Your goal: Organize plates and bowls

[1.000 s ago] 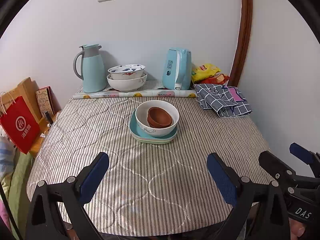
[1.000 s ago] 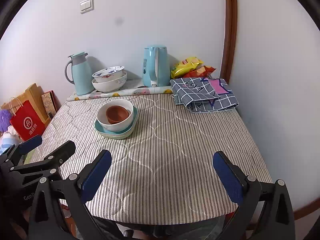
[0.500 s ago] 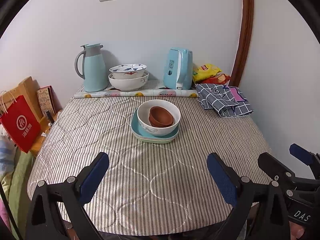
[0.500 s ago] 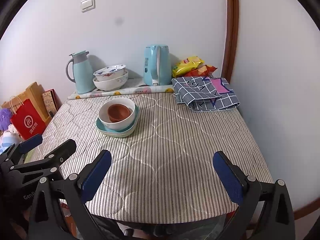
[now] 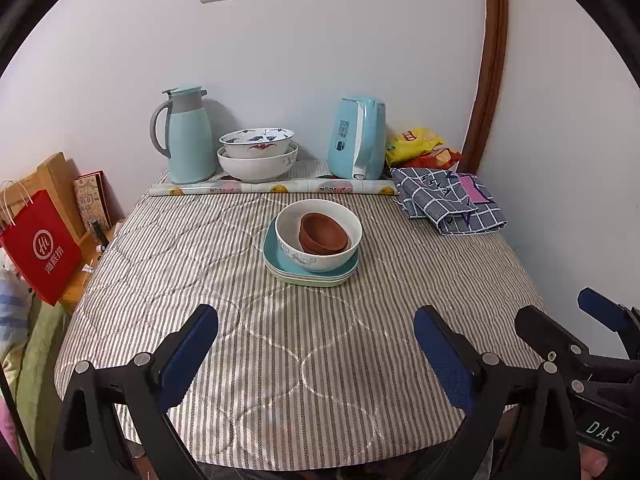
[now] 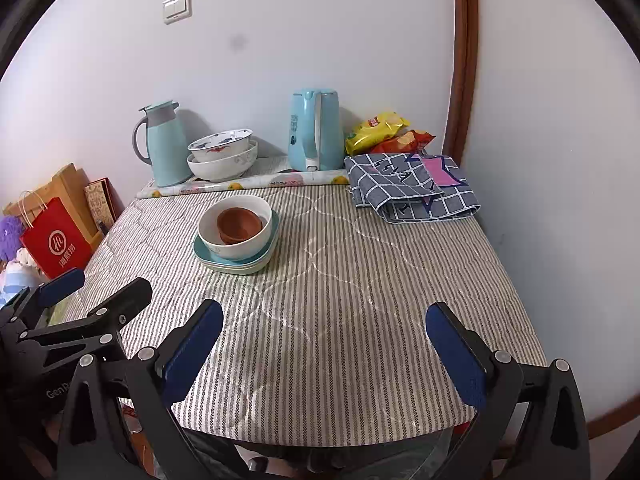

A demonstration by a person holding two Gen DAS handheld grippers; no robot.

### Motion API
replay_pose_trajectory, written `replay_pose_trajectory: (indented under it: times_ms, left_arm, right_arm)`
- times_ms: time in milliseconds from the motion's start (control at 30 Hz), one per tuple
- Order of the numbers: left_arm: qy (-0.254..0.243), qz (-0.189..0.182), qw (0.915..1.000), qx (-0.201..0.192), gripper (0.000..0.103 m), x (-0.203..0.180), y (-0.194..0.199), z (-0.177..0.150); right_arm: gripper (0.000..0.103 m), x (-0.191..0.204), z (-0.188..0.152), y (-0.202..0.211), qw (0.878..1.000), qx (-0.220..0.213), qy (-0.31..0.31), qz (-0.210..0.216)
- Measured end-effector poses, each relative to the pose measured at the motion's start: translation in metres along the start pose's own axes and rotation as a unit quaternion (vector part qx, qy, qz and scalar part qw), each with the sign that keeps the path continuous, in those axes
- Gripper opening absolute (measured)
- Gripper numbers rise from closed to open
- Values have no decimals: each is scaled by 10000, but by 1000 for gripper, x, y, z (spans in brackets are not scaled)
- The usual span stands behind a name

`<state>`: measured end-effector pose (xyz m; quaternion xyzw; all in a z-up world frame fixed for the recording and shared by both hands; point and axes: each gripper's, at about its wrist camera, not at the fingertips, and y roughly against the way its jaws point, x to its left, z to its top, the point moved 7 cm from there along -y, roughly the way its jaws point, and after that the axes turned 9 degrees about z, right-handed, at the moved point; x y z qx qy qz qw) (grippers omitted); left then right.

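A small brown bowl (image 5: 322,234) (image 6: 239,224) lies inside a white bowl (image 5: 316,258) (image 6: 248,246), which sits on stacked teal and pale green plates (image 5: 312,278) (image 6: 236,264) in the middle of the striped table. Two more nested white bowls (image 5: 258,154) (image 6: 222,158) stand at the back by the wall. My left gripper (image 5: 316,356) hovers open over the table's near edge with nothing between its fingers. My right gripper (image 6: 324,354) is likewise open and empty, to the right of the left one.
A light blue thermos jug (image 5: 186,136) and a blue electric kettle (image 5: 358,138) stand at the back. Snack bags (image 5: 418,146) and a folded checked cloth (image 5: 446,200) fill the back right corner. A red paper bag (image 5: 40,246) hangs off the left side.
Both views have shifted very slightly; the bowls and plates sit a touch further right and lower in the left view. Nothing on the table has moved and both grippers stay open.
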<state>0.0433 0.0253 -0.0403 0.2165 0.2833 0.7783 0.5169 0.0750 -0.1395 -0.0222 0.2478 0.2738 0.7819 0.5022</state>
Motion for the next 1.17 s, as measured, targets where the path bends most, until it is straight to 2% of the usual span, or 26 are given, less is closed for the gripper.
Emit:
replay_pose_trajectory:
  times_ms: [1167]
  left_arm:
    - [-53,92,9999,-59,99,3,2,4]
  right_arm:
    - [100,1,2,1,10000,-8,22,-16]
